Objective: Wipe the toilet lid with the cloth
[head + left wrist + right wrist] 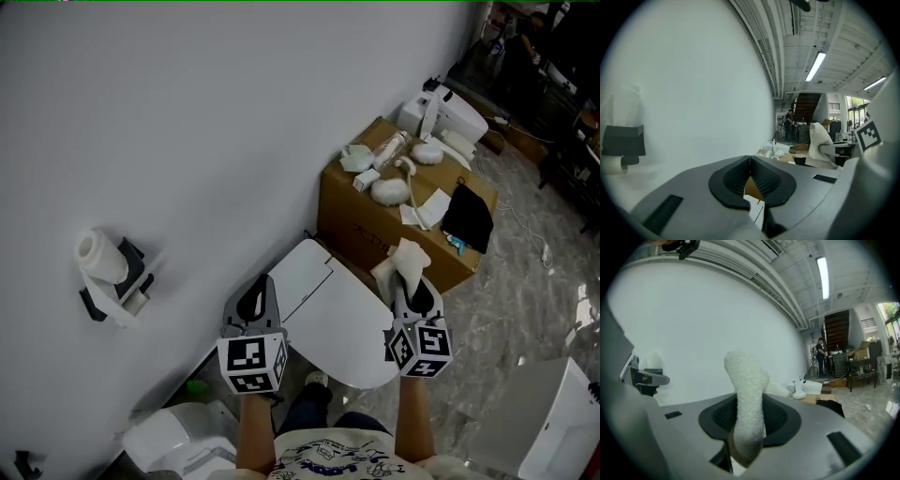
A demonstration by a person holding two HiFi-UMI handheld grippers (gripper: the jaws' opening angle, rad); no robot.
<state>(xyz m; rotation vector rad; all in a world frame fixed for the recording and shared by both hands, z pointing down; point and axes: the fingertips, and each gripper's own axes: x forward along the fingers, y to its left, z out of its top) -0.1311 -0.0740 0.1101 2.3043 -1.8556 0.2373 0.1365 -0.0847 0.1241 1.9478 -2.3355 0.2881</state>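
Observation:
The white toilet lid [337, 319] lies closed below both grippers in the head view. My right gripper [411, 277] is shut on a white fluffy cloth [403, 259], which sticks up from its jaws over the lid's right edge. In the right gripper view the cloth [747, 404] stands upright between the jaws. At the lid's left side my left gripper [255, 298] is shut with nothing in it; in the left gripper view its jaws meet at the tips, and the right gripper's cloth [818, 143] shows to the right.
A cardboard box [375, 220] stands behind the toilet, bearing white rags, a bottle and a black cloth [467, 217]. A toilet paper holder [108, 277] hangs on the white wall at left. White fixtures sit at bottom left [178, 441] and bottom right [553, 422].

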